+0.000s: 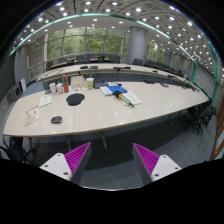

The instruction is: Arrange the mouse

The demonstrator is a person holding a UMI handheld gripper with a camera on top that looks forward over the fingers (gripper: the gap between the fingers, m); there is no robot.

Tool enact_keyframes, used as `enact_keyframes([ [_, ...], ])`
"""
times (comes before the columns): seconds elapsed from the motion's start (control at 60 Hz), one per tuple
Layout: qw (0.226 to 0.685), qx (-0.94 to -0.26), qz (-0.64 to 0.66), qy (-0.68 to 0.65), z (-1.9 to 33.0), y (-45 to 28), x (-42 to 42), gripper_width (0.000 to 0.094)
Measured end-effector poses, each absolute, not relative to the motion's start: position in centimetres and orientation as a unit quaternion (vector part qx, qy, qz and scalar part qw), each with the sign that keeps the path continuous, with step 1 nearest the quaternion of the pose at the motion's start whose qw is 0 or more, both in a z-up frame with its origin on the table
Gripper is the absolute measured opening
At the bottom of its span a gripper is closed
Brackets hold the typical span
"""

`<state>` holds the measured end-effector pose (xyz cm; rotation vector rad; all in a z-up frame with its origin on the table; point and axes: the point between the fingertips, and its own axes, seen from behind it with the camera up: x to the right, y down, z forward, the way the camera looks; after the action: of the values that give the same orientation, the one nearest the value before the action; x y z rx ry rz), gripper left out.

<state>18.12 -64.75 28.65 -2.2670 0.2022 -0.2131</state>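
A small dark mouse [56, 119] lies near the front left edge of a long pale conference table [110, 115]. Farther back on the table is a larger dark rounded object [75, 99]; I cannot tell what it is. My gripper [112, 160] is held well back from the table, above the floor, and is open. Its two magenta pads [78, 157] stand wide apart with nothing between them. The mouse is far beyond the fingers and to their left.
White papers [45, 99] and a blue item [113, 89] with more papers [131, 98] lie on the table. Chairs [205, 112] stand at its right end and along its far side. Windows [85, 42] line the back wall. Grey floor [110, 150] lies between me and the table.
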Motion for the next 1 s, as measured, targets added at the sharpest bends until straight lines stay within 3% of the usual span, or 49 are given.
enact_keyframes([
  [0.15,0.403,-0.908,-0.087,0.072,26.5,-63.4,17.5,0.0854],
  [0.233,0.397,-0.912,-0.083,0.056,22.4,-60.0,16.3,0.0852],
  [0.25,0.394,-0.914,-0.082,0.053,23.1,-61.1,15.8,0.0851],
  [0.367,0.386,-0.920,-0.060,0.027,19.0,-58.1,11.0,0.0853],
  [0.6,0.383,-0.923,-0.023,-0.040,10.0,-46.8,-0.8,0.0856],
  [0.783,0.387,-0.921,0.004,-0.057,5.3,-37.0,-9.6,0.0853],
  [1.0,0.376,-0.924,-0.015,-0.065,0.7,-28.5,-13.7,0.0854],
])
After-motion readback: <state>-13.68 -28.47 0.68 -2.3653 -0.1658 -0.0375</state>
